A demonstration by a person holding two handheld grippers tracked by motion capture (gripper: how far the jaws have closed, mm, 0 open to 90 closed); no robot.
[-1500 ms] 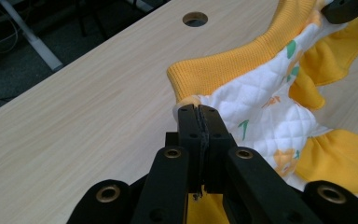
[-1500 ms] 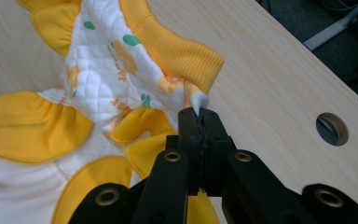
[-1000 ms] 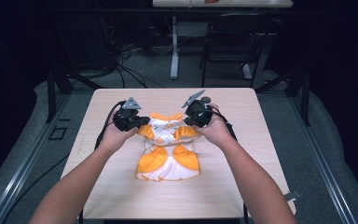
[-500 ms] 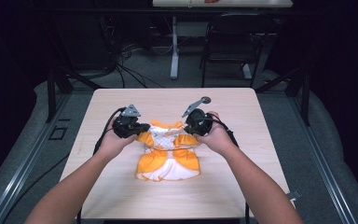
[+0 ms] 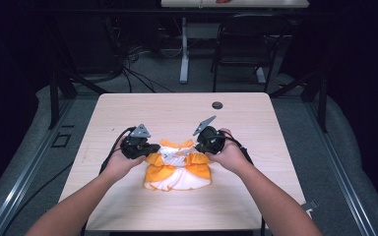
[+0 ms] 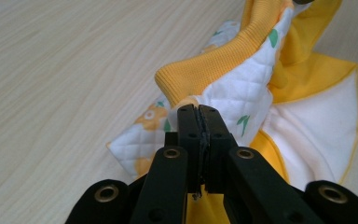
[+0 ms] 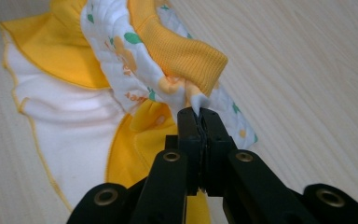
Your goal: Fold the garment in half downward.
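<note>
Two grippers, both clamped on cloth. Left gripper [image 6: 198,109]: black jaws pressed together on the quilted white edge of the small orange-and-white child's garment [image 5: 177,167], just under a ribbed orange band [image 6: 214,63]. Right gripper [image 7: 199,112]: jaws likewise together, a pinch of the same printed quilted fabric nipped at the tips, beside the other ribbed orange band [image 7: 186,53]. From above: left gripper [image 5: 145,148] and right gripper [image 5: 202,146] at the garment's two upper corners, one each side, hands [image 5: 120,162] behind them.

Garment on the pale wooden table [image 5: 128,113], near the person's edge, roughly centred. Lower part flat on the wood: white lining bordered by orange trim [image 7: 37,116]. Upper part raised off the surface and bunched between the two grips.

Progress, judged: pickup of both corners done; folding in hand, top section apparently being brought toward the lower part. Fold not yet laid down: upper edge not resting, no crease pressed. Left: lowering the held edge onto the flat part, releasing, likely further folds. Final shape not determinable.

Small dark round spot [image 5: 217,104] on the far table edge, well apart.
</note>
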